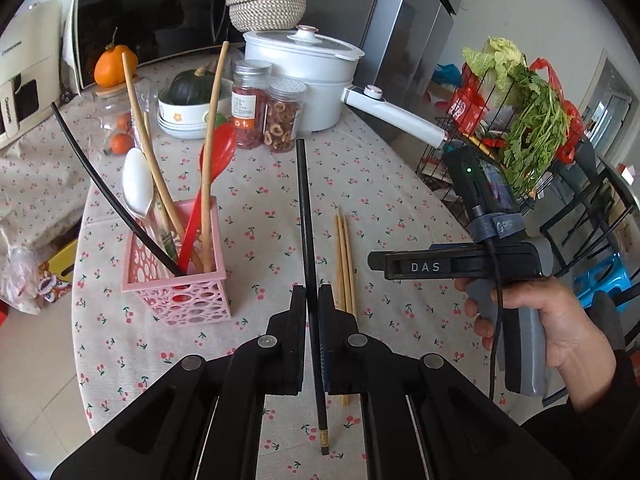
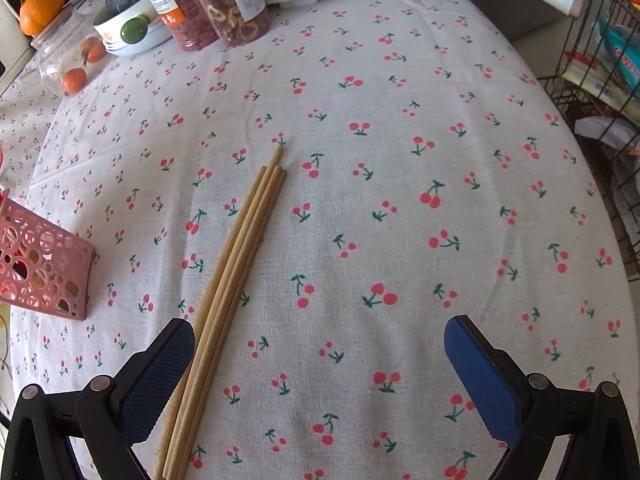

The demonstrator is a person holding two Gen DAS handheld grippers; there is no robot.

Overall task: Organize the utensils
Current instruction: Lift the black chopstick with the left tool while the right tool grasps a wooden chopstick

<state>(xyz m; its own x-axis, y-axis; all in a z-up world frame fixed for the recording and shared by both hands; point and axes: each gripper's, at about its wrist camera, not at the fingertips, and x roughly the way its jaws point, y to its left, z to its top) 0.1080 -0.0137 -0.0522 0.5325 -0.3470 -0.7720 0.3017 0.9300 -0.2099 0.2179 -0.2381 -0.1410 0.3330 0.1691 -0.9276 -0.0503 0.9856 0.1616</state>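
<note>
My left gripper [image 1: 312,294] is shut on a black chopstick [image 1: 306,216], which runs up between the jaws, its gold-banded end hanging below them. To its left stands a pink perforated holder [image 1: 180,292] with another black chopstick, a white spoon [image 1: 138,184], a red spoon [image 1: 218,156] and wooden chopsticks in it. Three wooden chopsticks [image 2: 240,264] lie together on the cherry-print cloth. My right gripper [image 2: 320,364] hangs open over the cloth, the chopsticks running just inside its left finger [image 2: 160,376]. A hand [image 1: 532,312] holds that gripper's grey handle.
At the back of the table stand a white pot with a long handle [image 1: 304,68], two jars of dried fruit [image 1: 282,116], a bowl with a dark squash [image 1: 186,112] and an orange [image 1: 114,66]. A wire rack with greens [image 1: 524,132] stands beyond the table's right edge.
</note>
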